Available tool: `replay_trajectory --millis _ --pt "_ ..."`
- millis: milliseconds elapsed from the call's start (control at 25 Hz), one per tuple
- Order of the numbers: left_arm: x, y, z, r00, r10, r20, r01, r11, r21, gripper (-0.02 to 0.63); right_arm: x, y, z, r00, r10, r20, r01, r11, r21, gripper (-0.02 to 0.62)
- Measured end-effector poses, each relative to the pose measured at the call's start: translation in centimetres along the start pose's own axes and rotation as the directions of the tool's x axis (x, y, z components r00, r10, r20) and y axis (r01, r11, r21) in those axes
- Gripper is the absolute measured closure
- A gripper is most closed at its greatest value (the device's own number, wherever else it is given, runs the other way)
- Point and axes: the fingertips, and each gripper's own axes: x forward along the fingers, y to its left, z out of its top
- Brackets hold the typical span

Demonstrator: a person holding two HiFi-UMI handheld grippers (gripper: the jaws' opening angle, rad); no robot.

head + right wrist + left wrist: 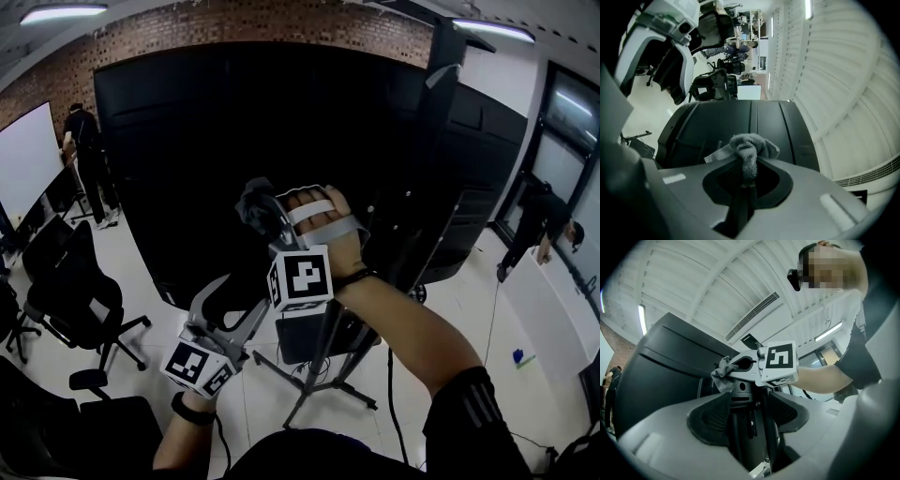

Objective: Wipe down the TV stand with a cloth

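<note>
Near black TV (234, 141), right gripper (743, 180) pinching cloth (749, 146), left gripper (750, 420) jaws apart

Office, swivel chairs (80, 295), whiteboard (23, 155), brick wall (234, 23)

Head view down — gripper views upward, common black panel (234, 141).

Right claw (260, 214) holds a grey cloth (250, 196) before the black panel (234, 122).
</note>
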Motion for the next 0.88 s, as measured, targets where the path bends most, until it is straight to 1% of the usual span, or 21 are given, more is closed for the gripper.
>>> replay_trajectory --millis 200,320,480,600,720,800,880 --pt "0.7 -0.6 -0.3 0.999 -0.038 0.002 0.038 0.999 -0.010 0.319 -1.0 0.5 -3.0 0.995 0.023 -0.094 -0.026 0.999 -0.022 0.561" --pt "1.3 -1.1 -0.4 0.998 -0.063 0.003 0.063 0.998 -0.019 0.319 -1.8 0.6 -5.1 0.988 0.023 -0.152 -0.031 0.998 -0.051 0.561" --pt "1.9 -1.6 -0.6 0.996 -0.092 0.006 0.092 0.995 -0.025 0.319 -3.0 0.8 -8.0 0.967 0.059 -0.247 -0.073 0.996 -0.047 0.561" --pt "2.3 -2.0 -0.7 0.994 -0.111 0.006 0.112 0.993 -0.030 0.321 -3.5 0.8 -9.7 0.955 0.062 -0.291 -0.080 0.995 -0.053 0.561" --pt "2.4 -2.3 -0.9 0.993 -0.122 0.008 0.122 0.992 -0.035 0.321 -4.0 0.6 -10.0 0.953 0.042 -0.300 -0.066 0.995 -0.070 0.561" --pt "2.3 -2.3 -0.9 0.992 -0.122 0.009 0.123 0.992 -0.038 0.321 -4.4 0.3 -9.3 0.960 0.031 -0.277 -0.050 0.997 -0.062 0.561" --pt "2.1 -2.1 -0.8 0.993 -0.117 0.011 0.118 0.992 -0.038 0.321 -4.8 0.1 -7.8 0.970 0.032 -0.239 -0.043 0.998 -0.039 0.560"
